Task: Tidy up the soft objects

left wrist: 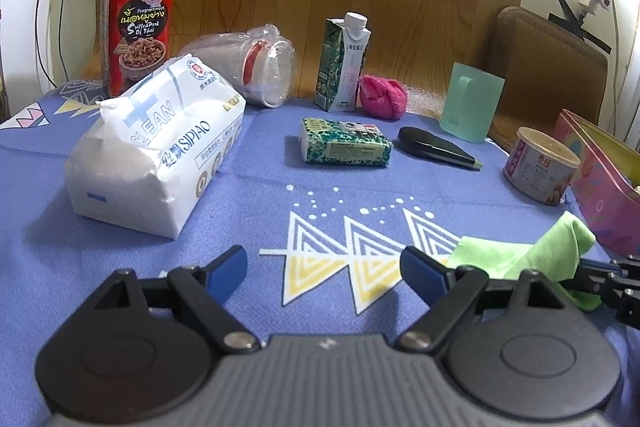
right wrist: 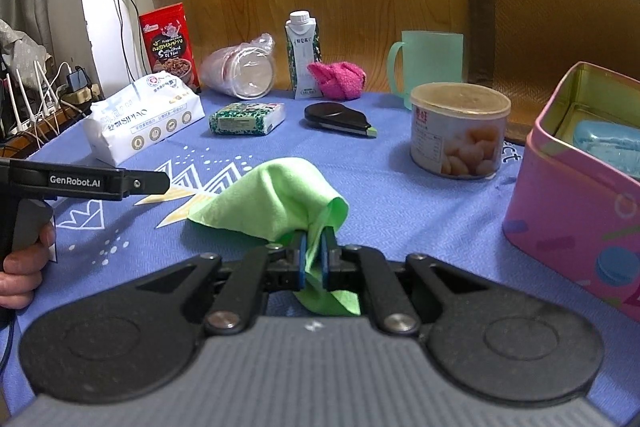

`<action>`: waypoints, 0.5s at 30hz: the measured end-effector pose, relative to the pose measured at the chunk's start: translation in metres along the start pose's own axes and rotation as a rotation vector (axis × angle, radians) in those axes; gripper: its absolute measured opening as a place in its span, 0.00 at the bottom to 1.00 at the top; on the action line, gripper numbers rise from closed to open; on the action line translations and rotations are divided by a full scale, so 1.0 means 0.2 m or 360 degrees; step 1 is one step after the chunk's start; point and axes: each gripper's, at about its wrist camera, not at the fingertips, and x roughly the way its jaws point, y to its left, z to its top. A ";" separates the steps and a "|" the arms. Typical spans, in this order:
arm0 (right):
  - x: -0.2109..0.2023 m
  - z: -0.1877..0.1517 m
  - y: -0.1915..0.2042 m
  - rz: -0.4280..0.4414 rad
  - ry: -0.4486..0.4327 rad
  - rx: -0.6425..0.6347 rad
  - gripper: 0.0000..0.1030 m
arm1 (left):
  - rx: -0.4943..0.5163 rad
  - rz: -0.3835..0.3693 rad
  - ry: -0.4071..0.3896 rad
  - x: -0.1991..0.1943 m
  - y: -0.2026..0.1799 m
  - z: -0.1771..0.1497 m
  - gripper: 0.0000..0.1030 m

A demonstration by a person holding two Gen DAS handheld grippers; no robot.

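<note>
Right gripper [right wrist: 313,259]: your jaws are pinched tight on the green cloth [right wrist: 276,199], which drapes forward from the pads onto the tablecloth [right wrist: 400,195].
Left gripper [left wrist: 322,273]: your jaws stand spread wide with nothing between them, over bare tablecloth; the cloth lies at 3 o'clock of them.
Pink tin [right wrist: 568,211]: at 2 o'clock of the cloth in your right view, lid off, something pale blue inside.
Can [right wrist: 458,131]: at 1 o'clock of the cloth, just left of the tin.
Pink towel [right wrist: 338,79]: balled at 12 o'clock, touching the carton [right wrist: 304,59].
Tissue pack [left wrist: 160,143]: at 10 o'clock of your left jaws.
Small pack [left wrist: 346,143]: at 12 o'clock of your left jaws, well apart from them.
Your left hand [right wrist: 22,267]: grips the handle at 9 o'clock in the right view.
</note>
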 end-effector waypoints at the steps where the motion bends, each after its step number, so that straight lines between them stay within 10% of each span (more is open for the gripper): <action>1: 0.00 0.00 0.00 0.0000 0.0000 0.0002 0.11 | 0.0000 -0.0003 0.0000 0.00 0.00 0.00 0.85; 15: 0.00 0.00 0.00 0.0001 -0.0001 0.0002 0.12 | -0.0006 -0.0018 0.0001 0.00 0.00 0.00 0.87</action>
